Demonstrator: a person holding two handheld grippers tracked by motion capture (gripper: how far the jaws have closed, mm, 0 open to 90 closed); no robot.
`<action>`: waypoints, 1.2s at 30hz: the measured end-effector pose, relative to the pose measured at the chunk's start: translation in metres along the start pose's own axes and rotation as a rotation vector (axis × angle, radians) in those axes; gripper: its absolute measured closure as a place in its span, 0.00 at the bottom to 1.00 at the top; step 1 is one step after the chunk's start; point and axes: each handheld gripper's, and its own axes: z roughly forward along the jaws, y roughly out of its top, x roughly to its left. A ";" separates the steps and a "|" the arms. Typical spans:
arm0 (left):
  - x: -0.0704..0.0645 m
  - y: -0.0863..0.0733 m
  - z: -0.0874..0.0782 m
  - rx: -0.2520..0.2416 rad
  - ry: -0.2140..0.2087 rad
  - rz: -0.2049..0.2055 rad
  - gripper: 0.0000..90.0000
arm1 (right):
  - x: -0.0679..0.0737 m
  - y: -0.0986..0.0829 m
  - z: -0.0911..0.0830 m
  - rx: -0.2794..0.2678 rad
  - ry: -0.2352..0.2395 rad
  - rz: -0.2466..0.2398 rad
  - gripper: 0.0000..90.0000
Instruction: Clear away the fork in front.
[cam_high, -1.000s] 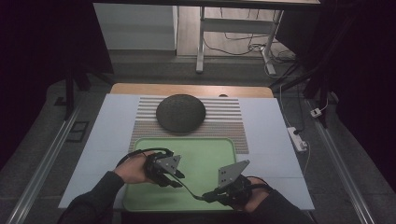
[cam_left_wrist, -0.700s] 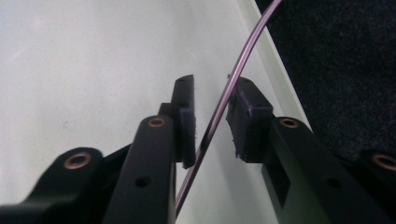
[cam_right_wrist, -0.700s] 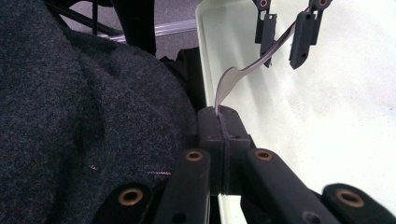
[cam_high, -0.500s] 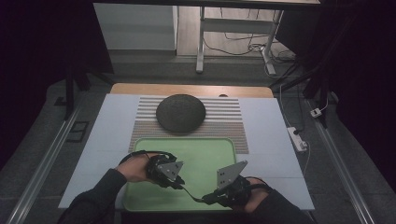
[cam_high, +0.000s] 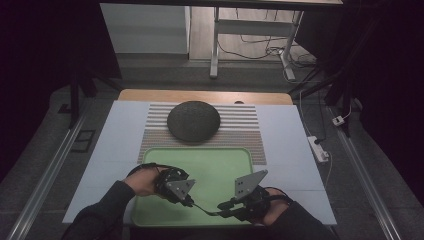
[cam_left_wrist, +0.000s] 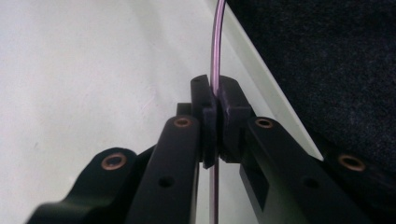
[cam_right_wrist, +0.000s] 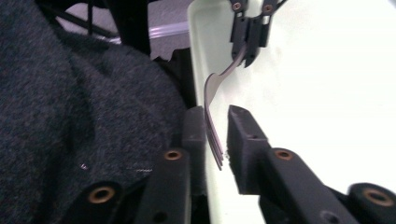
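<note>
A metal fork (cam_right_wrist: 210, 100) hangs over the near edge of a pale green tray (cam_high: 215, 160). My left gripper (cam_left_wrist: 215, 88) is shut on the fork's handle (cam_left_wrist: 215, 42), seen edge-on. In the right gripper view that same left gripper (cam_right_wrist: 251, 35) grips the handle at the top. My right gripper (cam_right_wrist: 215, 116) is open, its jaws on either side of the tines with a gap on each side. In the high view the left gripper (cam_high: 187, 200) and right gripper (cam_high: 226, 206) face each other low on the tray, with the fork (cam_high: 202, 207) between them.
A dark round bowl (cam_high: 194, 121) lies upside down on a striped mat (cam_high: 240, 135) beyond the tray. A white power strip (cam_high: 318, 149) lies off the table's right edge. A dark sleeve (cam_right_wrist: 70, 116) crowds the left of the right gripper view.
Both hands have shifted slightly toward the near edge of the tray. The fork stays in the left gripper.
</note>
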 end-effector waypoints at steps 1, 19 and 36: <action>0.000 -0.001 -0.001 0.000 0.008 -0.011 0.96 | 0.000 0.000 0.000 0.000 0.000 0.000 0.81; -0.006 -0.017 -0.019 0.009 0.101 -0.485 0.96 | -0.007 -0.023 -0.030 -0.068 -0.308 0.231 0.32; -0.025 -0.045 -0.028 -0.027 0.256 -0.921 0.96 | 0.006 -0.050 -0.046 -0.095 -0.388 0.314 0.18</action>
